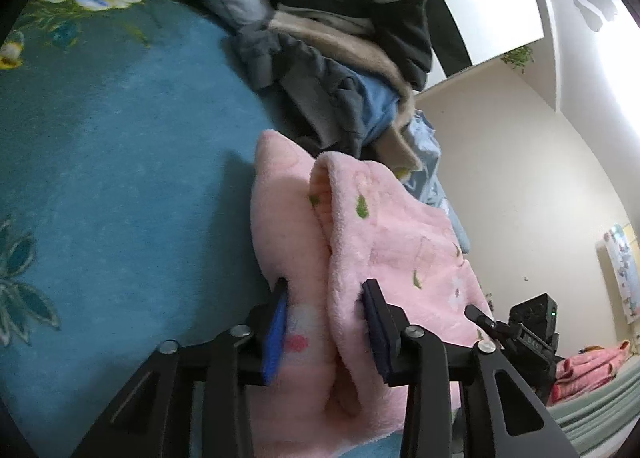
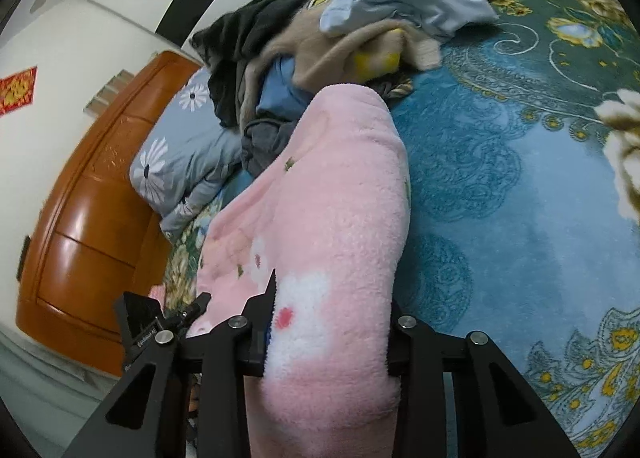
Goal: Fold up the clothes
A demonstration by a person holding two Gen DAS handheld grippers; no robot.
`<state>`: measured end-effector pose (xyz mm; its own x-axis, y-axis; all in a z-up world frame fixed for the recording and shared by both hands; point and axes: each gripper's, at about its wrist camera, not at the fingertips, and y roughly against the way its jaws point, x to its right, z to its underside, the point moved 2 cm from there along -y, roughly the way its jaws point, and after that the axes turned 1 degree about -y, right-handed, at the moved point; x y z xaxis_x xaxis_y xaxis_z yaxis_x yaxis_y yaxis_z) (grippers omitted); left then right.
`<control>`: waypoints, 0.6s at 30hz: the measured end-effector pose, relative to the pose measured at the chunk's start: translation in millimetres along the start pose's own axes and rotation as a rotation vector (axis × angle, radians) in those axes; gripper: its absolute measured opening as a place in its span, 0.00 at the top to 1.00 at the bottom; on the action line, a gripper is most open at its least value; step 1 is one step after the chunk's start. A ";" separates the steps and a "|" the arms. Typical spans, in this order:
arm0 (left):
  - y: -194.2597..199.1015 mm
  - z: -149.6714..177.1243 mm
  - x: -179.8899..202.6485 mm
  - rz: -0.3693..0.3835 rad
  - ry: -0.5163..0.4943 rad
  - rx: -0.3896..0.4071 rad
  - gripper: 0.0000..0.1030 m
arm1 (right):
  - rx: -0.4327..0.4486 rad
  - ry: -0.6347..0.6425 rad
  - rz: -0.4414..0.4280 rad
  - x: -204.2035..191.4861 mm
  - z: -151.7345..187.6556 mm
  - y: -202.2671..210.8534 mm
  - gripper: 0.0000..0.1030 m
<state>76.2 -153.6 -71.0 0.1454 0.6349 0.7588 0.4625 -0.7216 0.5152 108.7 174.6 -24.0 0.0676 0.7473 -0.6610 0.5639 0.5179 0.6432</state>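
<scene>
A pink fleece garment [image 1: 376,242] with small green and white flower prints is bunched in thick folds and held up over the bed. My left gripper [image 1: 326,314] is shut on a thick fold of it, the blue pads pressing from both sides. My right gripper [image 2: 332,314] is shut on another fold of the same pink garment [image 2: 340,193]; the fleece bulges between and over its fingers and hides the right finger's tip. The other gripper shows at the edge of each view, at the right in the left wrist view [image 1: 528,330] and at the left in the right wrist view [image 2: 160,322].
The bed has a blue-green floral cover [image 1: 120,161]. A pile of unfolded clothes [image 1: 348,41], black, beige, grey and blue, lies behind the pink garment. A grey daisy-print duvet [image 2: 176,161] and an orange wooden headboard [image 2: 92,217] are at the left.
</scene>
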 end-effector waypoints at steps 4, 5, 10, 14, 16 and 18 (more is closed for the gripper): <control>13.9 4.1 18.1 -0.049 -0.099 0.044 0.43 | -0.014 -0.009 0.026 13.9 3.0 -3.6 0.63; 16.0 5.0 25.1 -0.031 -0.117 0.045 0.42 | -0.020 -0.013 0.037 18.1 3.2 -4.3 0.62; 1.4 16.8 34.8 0.047 -0.117 -0.044 0.33 | -0.036 -0.032 0.049 36.1 6.5 -5.8 0.56; -16.7 24.4 15.7 0.025 -0.029 -0.107 0.32 | -0.041 -0.027 0.050 42.7 10.6 -5.3 0.53; -16.3 24.4 12.0 0.085 0.016 -0.114 0.30 | -0.041 -0.024 0.048 44.8 11.6 -4.4 0.52; -18.0 22.6 10.7 0.144 0.063 -0.129 0.30 | -0.042 -0.021 0.047 46.9 12.6 -3.4 0.51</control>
<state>89.2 -127.5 -81.2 0.1456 0.5067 0.8497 0.3247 -0.8358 0.4428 120.4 202.5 -62.0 0.1111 0.7626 -0.6373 0.5248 0.4995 0.6892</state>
